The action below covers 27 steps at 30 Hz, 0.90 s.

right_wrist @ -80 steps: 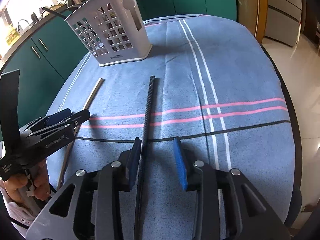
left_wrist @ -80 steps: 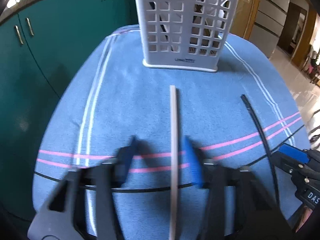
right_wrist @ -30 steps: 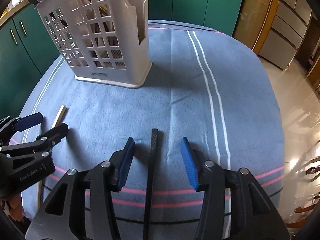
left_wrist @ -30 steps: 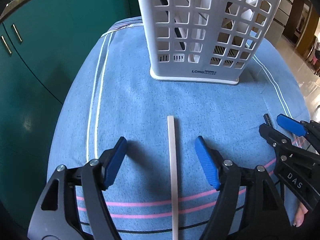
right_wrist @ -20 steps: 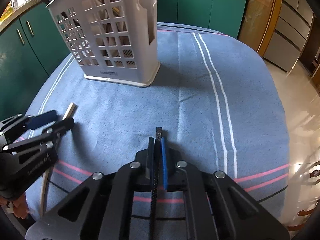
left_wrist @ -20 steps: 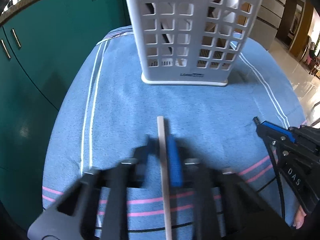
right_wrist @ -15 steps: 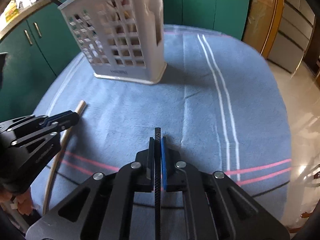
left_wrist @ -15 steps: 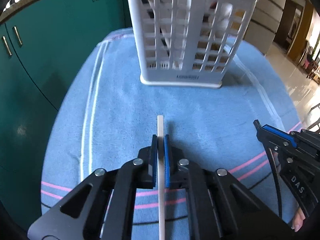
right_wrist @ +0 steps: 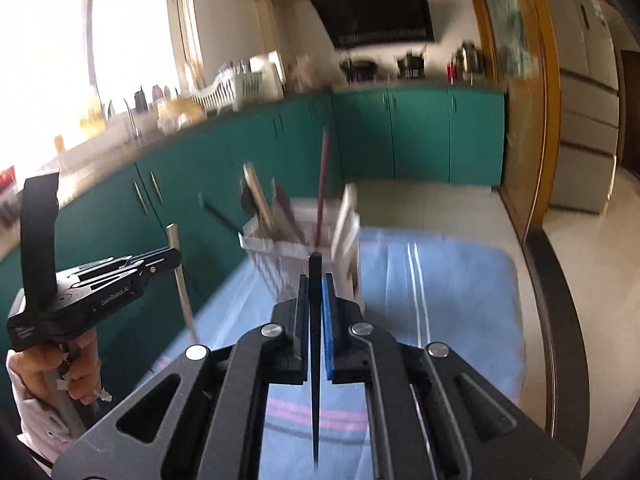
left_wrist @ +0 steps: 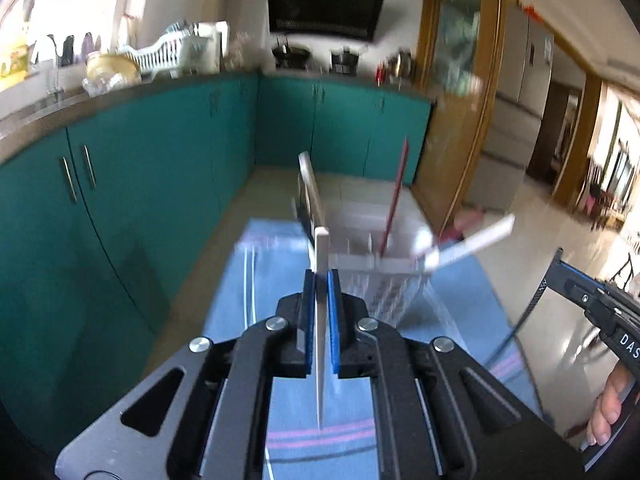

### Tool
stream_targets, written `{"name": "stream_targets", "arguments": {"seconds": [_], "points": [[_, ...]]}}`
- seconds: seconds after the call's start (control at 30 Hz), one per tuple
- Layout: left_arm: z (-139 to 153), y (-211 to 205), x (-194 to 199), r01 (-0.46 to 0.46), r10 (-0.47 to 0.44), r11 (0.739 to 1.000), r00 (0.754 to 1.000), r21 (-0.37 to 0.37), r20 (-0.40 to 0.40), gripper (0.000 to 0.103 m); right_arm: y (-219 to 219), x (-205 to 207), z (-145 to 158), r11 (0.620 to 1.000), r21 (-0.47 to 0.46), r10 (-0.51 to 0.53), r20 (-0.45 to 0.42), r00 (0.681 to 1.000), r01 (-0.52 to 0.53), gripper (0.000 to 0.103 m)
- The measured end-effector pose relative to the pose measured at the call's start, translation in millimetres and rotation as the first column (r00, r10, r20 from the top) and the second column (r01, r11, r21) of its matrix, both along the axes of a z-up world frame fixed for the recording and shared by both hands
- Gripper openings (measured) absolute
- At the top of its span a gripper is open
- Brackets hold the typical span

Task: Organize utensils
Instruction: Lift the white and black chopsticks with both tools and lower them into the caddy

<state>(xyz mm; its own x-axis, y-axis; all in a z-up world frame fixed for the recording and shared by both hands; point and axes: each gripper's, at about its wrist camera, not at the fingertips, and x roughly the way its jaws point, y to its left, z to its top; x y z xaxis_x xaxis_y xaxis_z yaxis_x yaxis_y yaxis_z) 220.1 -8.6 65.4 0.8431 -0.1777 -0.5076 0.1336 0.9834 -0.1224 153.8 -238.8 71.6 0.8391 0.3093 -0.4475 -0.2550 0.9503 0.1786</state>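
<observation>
1. Left tongs (left_wrist: 319, 280) are clamped on a pale stick (left_wrist: 321, 248); I see it run between the blue pads (left_wrist: 333, 320), its tip poking out ahead and its tail trailing back under the tool.
2. Right tongs (right_wrist: 315, 284) are clamped on a black stick (right_wrist: 315, 320), pinched the same way between their pads, one end ahead and the other pointing back toward me.
3. Both sticks are up off the counter (right_wrist: 460, 300), which is covered by a blue cloth with white and pink stripes.
4. From the right camera I see the left tongs (right_wrist: 172, 258) off to my left, with the pale stick (right_wrist: 182, 280) standing nearly upright in them.
5. From the left camera the right tongs (left_wrist: 560, 268) sit at my right edge, the black stick (left_wrist: 528, 312) slanting down from them.
6. A white slotted basket (right_wrist: 288, 256) stands on the cloth ahead of both tongs, blurred; utensils stick up out of it, among them a red stick (right_wrist: 322, 184) and a pale flat handle (right_wrist: 256, 196).
7. Teal cabinets (left_wrist: 160, 184) run behind the counter.
</observation>
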Motion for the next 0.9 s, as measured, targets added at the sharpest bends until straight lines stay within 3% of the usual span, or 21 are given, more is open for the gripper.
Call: {"name": "stream_targets", "arguments": {"seconds": [0.23, 0.47, 0.67, 0.9], "points": [[72, 17, -6, -0.041, 0.053, 0.996, 0.984, -0.073, 0.169, 0.006, 0, 10, 76, 0.998, -0.022, -0.050, 0.189, 0.981, 0.055, 0.007], [108, 28, 12, -0.029, 0.057, 0.987, 0.982, -0.156, 0.180, 0.006, 13, 35, 113, 0.988, -0.081, -0.100, 0.284, 0.954, 0.128, 0.007], [120, 40, 9, -0.025, 0.099, 0.962, 0.960, -0.273, 0.261, 0.006, 16, 45, 123, 0.989, -0.030, -0.123, 0.356, 0.926, 0.143, 0.007], [112, 35, 41, -0.125, 0.199, 0.954, 0.944, -0.272, 0.264, 0.006, 31, 63, 122, 0.987, -0.037, -0.128, 0.417, 0.900, 0.158, 0.007]]}}
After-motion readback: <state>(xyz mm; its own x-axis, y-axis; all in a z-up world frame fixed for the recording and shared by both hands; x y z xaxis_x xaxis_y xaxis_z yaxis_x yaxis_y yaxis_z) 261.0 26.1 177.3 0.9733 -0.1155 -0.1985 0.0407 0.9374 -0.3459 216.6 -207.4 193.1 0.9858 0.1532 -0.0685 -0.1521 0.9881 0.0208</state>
